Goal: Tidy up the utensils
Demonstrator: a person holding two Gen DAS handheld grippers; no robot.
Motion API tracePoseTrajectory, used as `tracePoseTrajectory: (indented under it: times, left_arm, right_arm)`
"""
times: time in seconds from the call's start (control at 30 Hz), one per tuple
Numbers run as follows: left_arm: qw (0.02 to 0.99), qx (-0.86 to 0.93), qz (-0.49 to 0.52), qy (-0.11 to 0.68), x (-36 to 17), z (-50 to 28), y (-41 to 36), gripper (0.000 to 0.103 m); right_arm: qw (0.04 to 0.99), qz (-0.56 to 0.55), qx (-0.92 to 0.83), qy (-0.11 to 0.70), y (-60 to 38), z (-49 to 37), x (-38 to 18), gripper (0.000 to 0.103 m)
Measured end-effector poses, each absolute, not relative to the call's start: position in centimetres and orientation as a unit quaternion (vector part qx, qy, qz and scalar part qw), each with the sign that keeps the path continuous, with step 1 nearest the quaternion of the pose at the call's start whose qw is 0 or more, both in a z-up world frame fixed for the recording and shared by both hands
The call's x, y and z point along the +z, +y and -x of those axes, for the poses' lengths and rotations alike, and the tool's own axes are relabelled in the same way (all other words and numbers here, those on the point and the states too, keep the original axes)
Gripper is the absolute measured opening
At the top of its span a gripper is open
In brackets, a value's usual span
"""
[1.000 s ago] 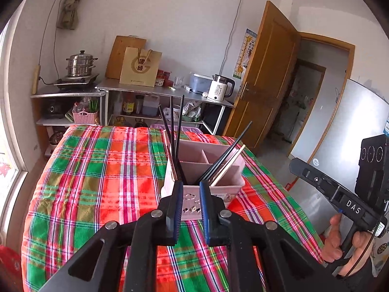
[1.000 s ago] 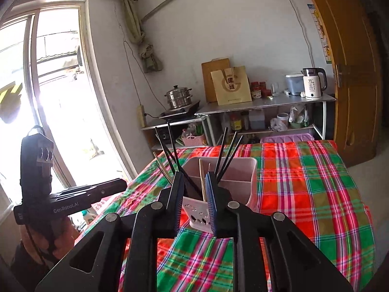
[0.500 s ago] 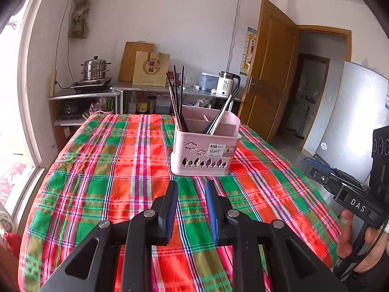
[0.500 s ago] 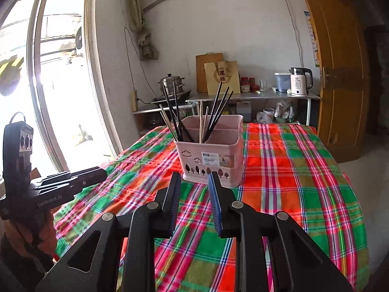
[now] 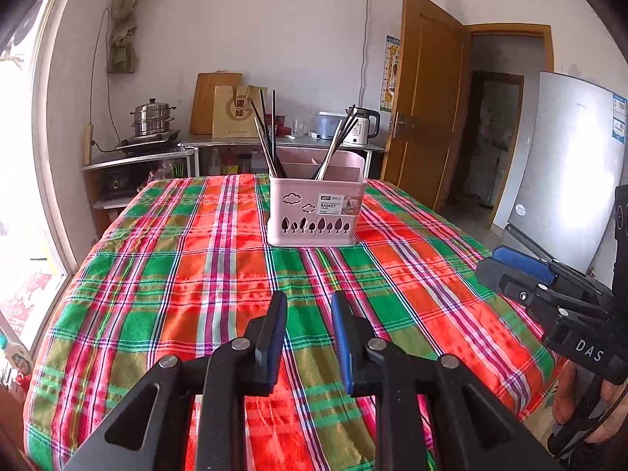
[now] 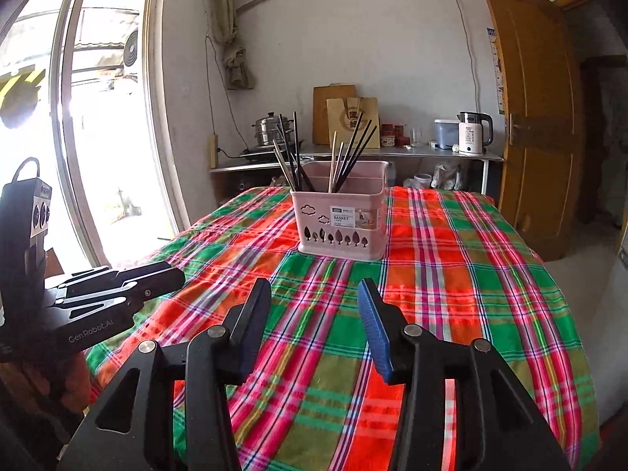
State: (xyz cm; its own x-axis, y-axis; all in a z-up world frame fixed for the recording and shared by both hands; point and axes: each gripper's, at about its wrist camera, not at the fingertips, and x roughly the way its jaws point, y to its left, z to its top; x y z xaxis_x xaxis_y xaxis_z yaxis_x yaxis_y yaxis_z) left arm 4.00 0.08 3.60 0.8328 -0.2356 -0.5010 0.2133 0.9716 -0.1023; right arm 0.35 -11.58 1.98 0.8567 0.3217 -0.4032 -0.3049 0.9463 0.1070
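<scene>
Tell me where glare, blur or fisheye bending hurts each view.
Left wrist view: the window at the left edge is blown out, the fridge carries a white sheen, the door bows, and the pink basket stays sharp. Right wrist view: the window is overexposed, its frame curves, and the chopsticks read clearly against the wall.

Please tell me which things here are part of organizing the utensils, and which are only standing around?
Part of the job:
pink basket
chopsticks
left gripper
right gripper

Only standing around:
kettle
steamer pot
paper bag
fridge
</scene>
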Motion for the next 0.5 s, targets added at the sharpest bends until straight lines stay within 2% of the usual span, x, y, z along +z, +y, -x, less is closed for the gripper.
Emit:
tracePoseTrajectory:
  times: [0.5]
  left_arm:
    - [0.964,-0.108,0.022,0.243,3.75,-3.31,-0.11,0.023]
  right_arm:
    - [0.965,-0.009,0.152,0.212,-11.48,0.11,0.98,0.047]
